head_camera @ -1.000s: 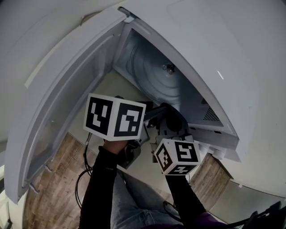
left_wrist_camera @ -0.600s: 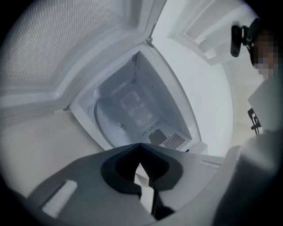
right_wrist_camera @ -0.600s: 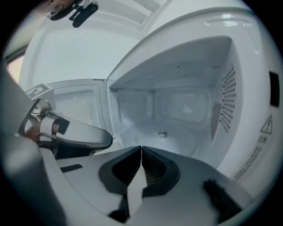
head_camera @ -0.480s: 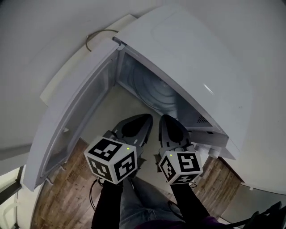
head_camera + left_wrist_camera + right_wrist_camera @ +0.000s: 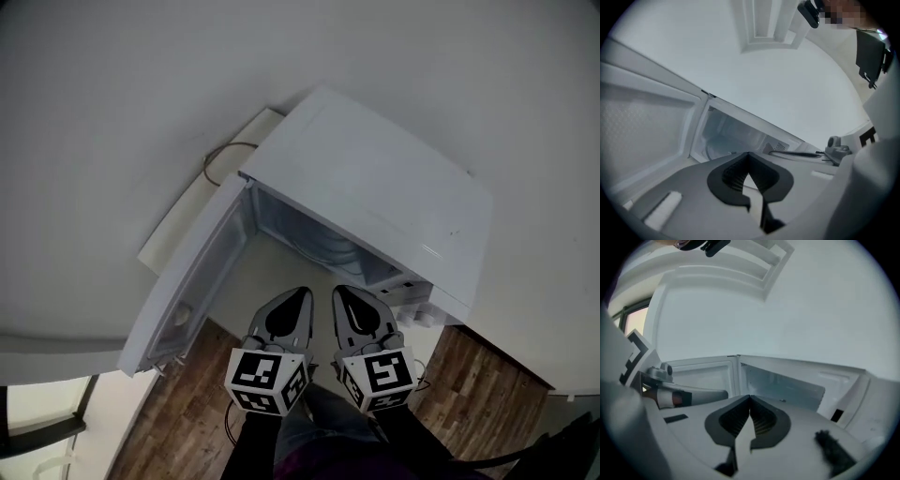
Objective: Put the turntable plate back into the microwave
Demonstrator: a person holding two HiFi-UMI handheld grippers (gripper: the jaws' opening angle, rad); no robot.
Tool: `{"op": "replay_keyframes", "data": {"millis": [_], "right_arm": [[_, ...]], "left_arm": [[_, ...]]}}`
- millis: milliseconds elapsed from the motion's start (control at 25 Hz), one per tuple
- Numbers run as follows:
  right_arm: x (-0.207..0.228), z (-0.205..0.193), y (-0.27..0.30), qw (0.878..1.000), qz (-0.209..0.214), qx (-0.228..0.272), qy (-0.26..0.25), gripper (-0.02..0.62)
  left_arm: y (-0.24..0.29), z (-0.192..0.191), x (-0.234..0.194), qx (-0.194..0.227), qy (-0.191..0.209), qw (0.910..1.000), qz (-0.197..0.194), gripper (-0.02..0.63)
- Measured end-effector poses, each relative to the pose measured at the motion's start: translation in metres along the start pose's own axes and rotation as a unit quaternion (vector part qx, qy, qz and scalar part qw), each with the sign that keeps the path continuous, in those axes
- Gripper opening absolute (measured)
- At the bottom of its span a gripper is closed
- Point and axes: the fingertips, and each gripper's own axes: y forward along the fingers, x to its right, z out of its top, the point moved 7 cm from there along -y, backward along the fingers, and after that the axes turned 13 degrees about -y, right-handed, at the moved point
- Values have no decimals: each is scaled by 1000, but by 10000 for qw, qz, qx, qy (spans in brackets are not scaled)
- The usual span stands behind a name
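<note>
The white microwave (image 5: 375, 187) stands with its door (image 5: 187, 291) swung open to the left. A curved edge of the glass turntable plate (image 5: 333, 250) shows inside the cavity, and faintly in the left gripper view as the plate (image 5: 717, 149). Both grippers hang side by side in front of the opening, outside it. My left gripper (image 5: 301, 293) (image 5: 749, 154) is shut with nothing between its jaws. My right gripper (image 5: 338, 290) (image 5: 750, 397) is shut and empty too. The cavity (image 5: 783, 386) lies straight ahead of the right gripper.
A white ledge (image 5: 202, 211) behind the microwave carries a looped cable (image 5: 220, 159). Wooden floor (image 5: 187, 422) shows below on both sides. The open door juts out on the left. A window (image 5: 37, 422) is at the lower left.
Both grippers have drawn back from the microwave opening and risen. The left gripper has rolled and its jaws have closed. The microwave looks smaller and farther away.
</note>
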Motion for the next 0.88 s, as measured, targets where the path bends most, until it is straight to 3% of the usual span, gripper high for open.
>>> {"op": "replay_keyframes", "data": {"millis": [280,880], "right_arm": [[2,16,-26,9998,-62,200,-46,9],[-10,27,-32,9986,63,500,-164,9]], "left_arm": [[-20,15,21,292,483,9980,279,6],[-44,20,21,689,1287,9877,557,6]]}}
